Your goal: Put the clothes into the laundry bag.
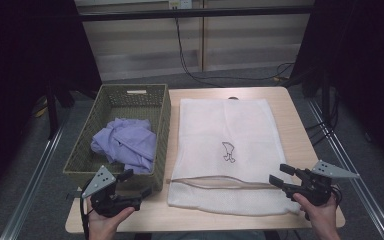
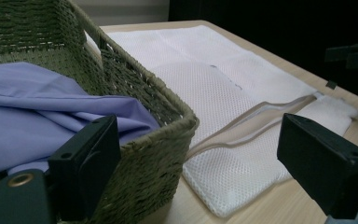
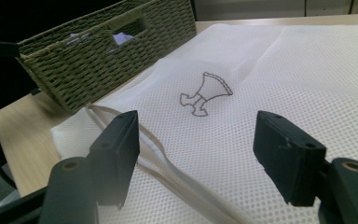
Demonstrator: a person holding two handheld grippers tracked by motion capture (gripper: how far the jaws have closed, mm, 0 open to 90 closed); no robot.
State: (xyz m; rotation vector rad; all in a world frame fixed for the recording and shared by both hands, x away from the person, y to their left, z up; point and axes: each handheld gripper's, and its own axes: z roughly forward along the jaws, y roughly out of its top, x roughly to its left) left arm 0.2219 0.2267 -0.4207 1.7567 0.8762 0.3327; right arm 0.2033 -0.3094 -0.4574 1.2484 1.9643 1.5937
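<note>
The left half of the bench (image 1: 290, 112) is taken up by the woven basket (image 1: 162, 130), whose near wall stands just ahead of the left gripper (image 1: 136, 183). The basket's open top is partly filled by lilac cloth (image 1: 127, 142). Flat passage is offered over the white mesh bag (image 1: 225, 125), where the right gripper (image 1: 278, 175) is held at the near edge

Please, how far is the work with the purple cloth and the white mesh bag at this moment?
Almost nothing looks done. The purple cloth lies crumpled in the woven basket. The white mesh bag lies flat on the table, its near opening slightly parted. The left tongs and right tongs are open and hold nothing. Probably left: lift the cloth out, put it into the bag.
</note>
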